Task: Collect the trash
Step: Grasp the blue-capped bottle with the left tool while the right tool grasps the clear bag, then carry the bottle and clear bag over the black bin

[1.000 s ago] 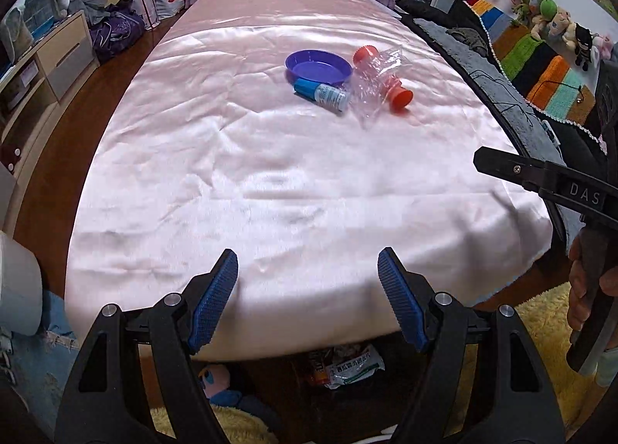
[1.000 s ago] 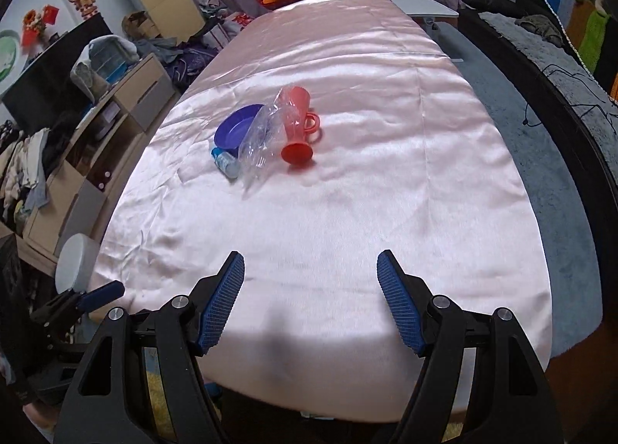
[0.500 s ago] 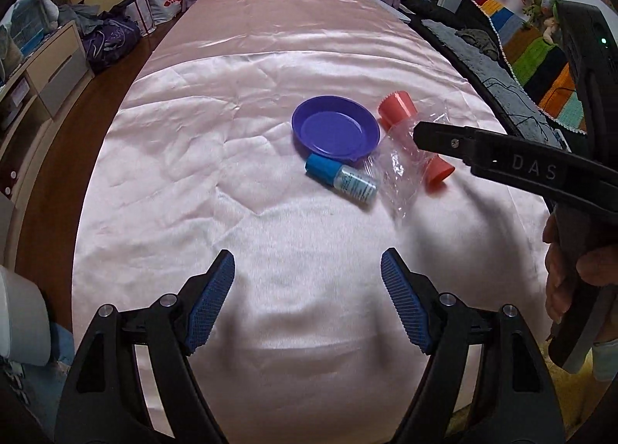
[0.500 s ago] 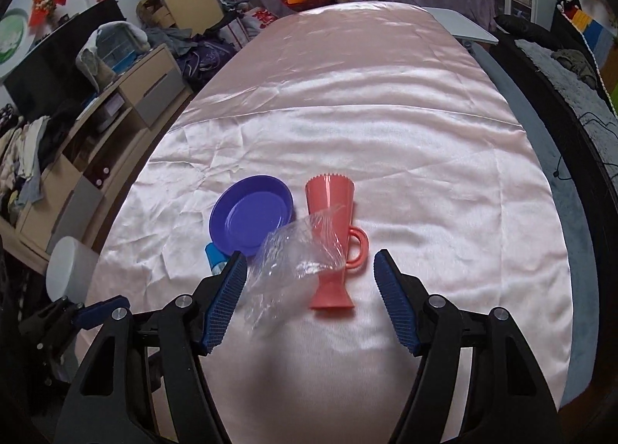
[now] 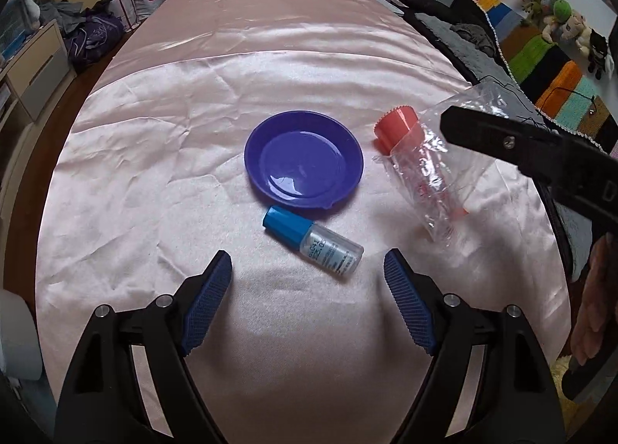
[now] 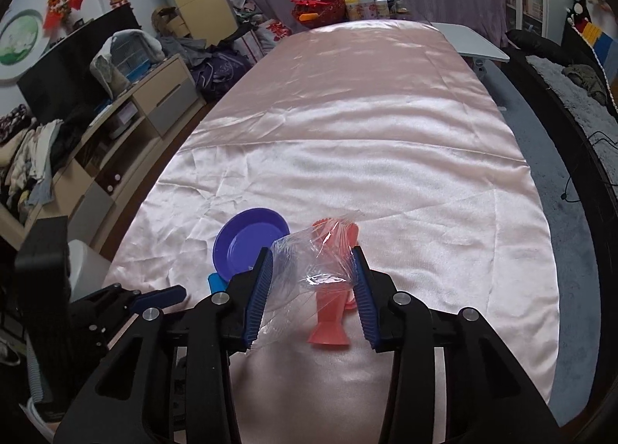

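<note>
A clear plastic bag (image 6: 309, 274) lies crumpled over a red cup (image 6: 328, 320) on the pink cloth. My right gripper (image 6: 312, 262) is closing on the bag, and both blue pads touch its sides. In the left wrist view the bag (image 5: 436, 181) rises toward one right gripper finger (image 5: 502, 139). A small bottle with a blue cap (image 5: 316, 247) lies on its side in front of a purple plate (image 5: 304, 162). My left gripper (image 5: 309, 282) hovers just short of the bottle, its jaws opening, nothing between them.
The pink-covered table (image 6: 367, 127) runs far back to a red basket and jars (image 6: 347, 7). Drawers and clothes (image 6: 116, 127) line the left side. A dark sofa with a striped blanket and stuffed toys (image 5: 548, 50) runs along the right.
Both grippers moved forward over the table toward the items. The right jaws narrowed around the plastic bag, which now stands crumpled and raised. The left jaws stayed wide.
</note>
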The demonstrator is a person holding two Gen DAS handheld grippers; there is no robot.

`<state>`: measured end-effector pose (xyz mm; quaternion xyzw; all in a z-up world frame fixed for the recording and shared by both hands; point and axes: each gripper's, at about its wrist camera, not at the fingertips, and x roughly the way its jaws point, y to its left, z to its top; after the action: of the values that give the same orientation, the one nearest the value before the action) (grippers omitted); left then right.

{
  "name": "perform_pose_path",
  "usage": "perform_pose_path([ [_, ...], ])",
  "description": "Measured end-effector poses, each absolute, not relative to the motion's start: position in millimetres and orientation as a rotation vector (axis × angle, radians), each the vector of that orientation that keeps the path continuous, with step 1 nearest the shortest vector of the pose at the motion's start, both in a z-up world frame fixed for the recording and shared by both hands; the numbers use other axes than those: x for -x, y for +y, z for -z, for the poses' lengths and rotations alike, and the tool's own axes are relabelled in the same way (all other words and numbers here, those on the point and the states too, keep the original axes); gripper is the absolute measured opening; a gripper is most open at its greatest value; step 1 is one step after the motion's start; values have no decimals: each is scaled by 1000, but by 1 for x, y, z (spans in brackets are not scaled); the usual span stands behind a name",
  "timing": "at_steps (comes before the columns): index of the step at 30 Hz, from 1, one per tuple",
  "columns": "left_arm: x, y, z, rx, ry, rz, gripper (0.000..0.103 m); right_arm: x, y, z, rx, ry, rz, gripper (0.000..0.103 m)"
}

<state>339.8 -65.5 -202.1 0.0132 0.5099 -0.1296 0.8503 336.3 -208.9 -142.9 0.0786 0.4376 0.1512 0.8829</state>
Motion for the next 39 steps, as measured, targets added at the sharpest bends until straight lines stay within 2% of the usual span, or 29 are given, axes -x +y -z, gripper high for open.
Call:
perform_pose_path([
  [3,-347,-71,204,-41,1069,258,76,-337,-220,138,-172,892,-297,41],
  [8,-354,-78,207,-65,1070,236,56,-338,-227,143,-198,899,-307,41],
  [10,-354,-78,207,-88,1066,224,53,-337,-225,143,-197,896,-315,41],
  [29,-291,-56,203,-143,1076,239,51,-278,-201,123,-171,871,-365,41],
  [30,-284,-55,201,-139,1072,241,47,-272,-201,122,-172,870,-364,41],
  [31,-277,-53,199,-127,1078,247,13,-267,-200,121,-173,868,-363,41],
  [39,-225,-45,198,-69,1108,268,13,-211,-209,147,-250,915,-321,41],
])
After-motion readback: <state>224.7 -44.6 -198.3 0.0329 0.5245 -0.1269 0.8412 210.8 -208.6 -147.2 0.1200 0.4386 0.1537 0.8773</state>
